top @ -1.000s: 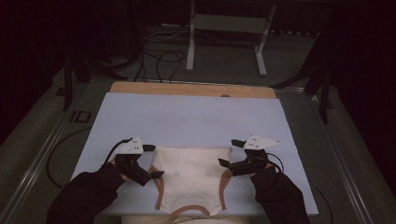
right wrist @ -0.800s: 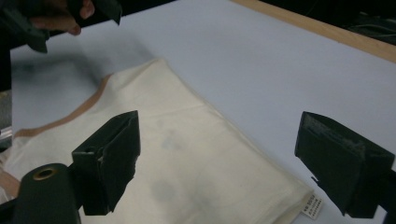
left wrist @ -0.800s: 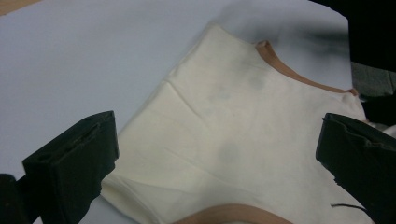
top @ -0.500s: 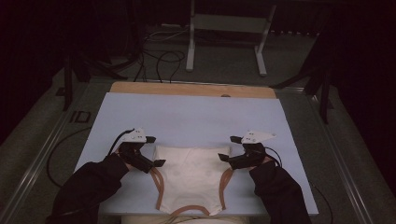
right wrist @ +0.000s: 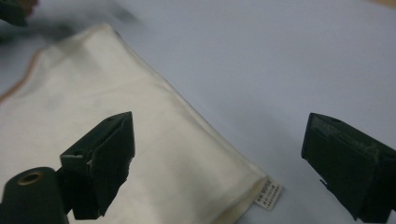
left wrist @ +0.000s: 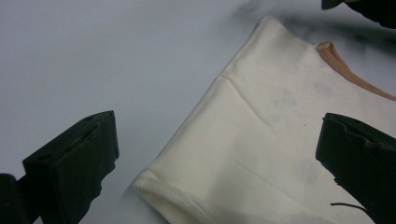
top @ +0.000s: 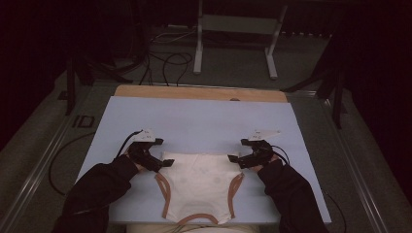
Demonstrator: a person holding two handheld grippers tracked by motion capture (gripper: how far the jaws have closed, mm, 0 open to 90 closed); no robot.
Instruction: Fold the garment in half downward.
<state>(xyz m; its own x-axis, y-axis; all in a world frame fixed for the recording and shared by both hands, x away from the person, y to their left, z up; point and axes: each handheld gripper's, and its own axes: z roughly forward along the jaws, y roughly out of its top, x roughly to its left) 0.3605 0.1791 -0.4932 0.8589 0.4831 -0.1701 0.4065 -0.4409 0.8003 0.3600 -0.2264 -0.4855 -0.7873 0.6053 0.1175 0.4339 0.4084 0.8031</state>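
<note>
Cream sleeveless top point(top: 199, 182) with tan trim point(top: 165, 194), laid flat on a pale blue mat point(top: 194, 121) over a wooden table point(top: 199, 92), close to the person's edge and midway between the two dark sleeves. Looked already folded once — far edge a smooth crease, a stitched hem point(left wrist: 159, 186) peeking out under the upper layer in the left gripper view, armholes and neckline toward the near edge. Left gripper point(top: 166, 161) placed at the far left corner of the top, claw spread wide, one jaw over bare mat and the other over cloth in its own view, nothing pinched. Right gripper point(top: 234, 159) mirrored at the far right corner, likewise gaping, with the corner and a small white label point(right wrist: 269, 192) between the jaws but not clamped. Judged partway through folding: first fold apparently made, cloth smooth, no wrinkles to speak of. Left to do, by the look of it — closing on both corners, then carrying them toward the near edge or across for a further fold. Could not tell whether the jaws touched the cloth or hung just above it.
</note>
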